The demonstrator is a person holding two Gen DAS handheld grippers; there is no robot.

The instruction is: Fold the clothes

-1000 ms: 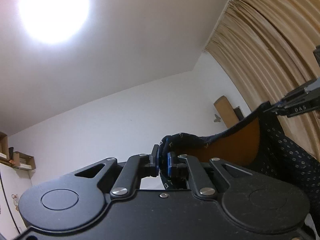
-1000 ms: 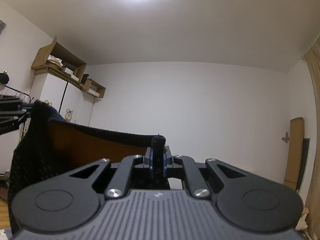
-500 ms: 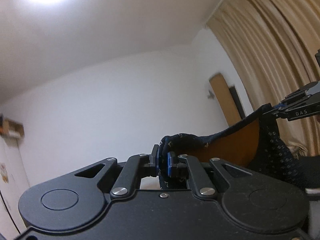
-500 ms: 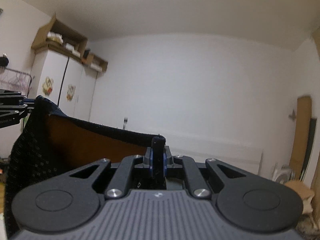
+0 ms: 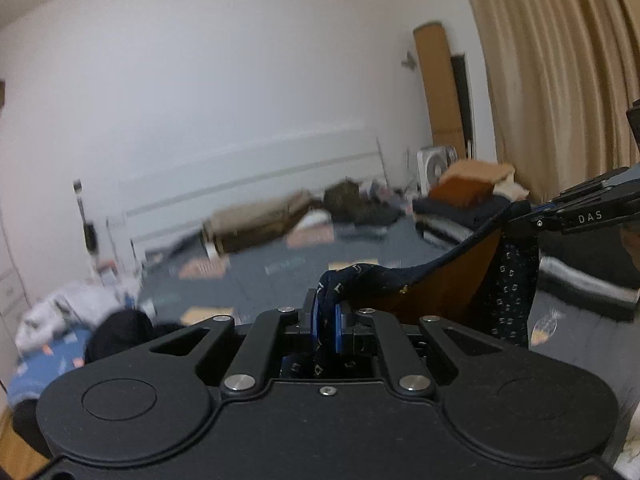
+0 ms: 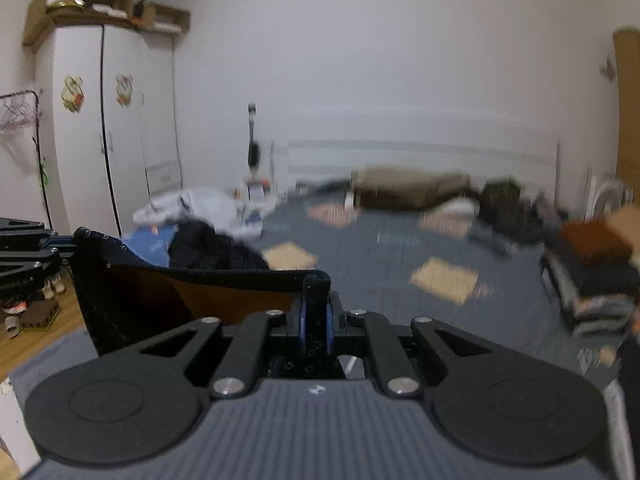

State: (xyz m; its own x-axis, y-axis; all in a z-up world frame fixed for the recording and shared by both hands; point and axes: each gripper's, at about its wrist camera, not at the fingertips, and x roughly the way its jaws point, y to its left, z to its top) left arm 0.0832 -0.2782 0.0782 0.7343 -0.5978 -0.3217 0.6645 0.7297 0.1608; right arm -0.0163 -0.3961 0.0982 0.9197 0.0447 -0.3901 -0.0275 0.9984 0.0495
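A dark navy garment (image 5: 508,280) with a small square print and a brown inner side hangs stretched between my two grippers, above a bed. My left gripper (image 5: 326,316) is shut on one corner of it. My right gripper (image 6: 316,312) is shut on the other corner, and also shows at the right edge of the left wrist view (image 5: 536,220). The left gripper also shows at the left edge of the right wrist view (image 6: 60,248). The garment (image 6: 160,292) sags a little between them.
The bed (image 6: 400,256) has a blue-grey patterned cover. A stack of folded clothes (image 5: 468,204) sits at its right. A rolled beige bundle (image 5: 256,224) lies at the head. Black and white clothes (image 6: 208,232) pile at the left. A white wardrobe (image 6: 104,140) stands left, beige curtains (image 5: 560,60) right.
Both grippers have tilted down from the ceiling and wall toward the bed, still holding the garment stretched between them. Both views are blurred by the motion.
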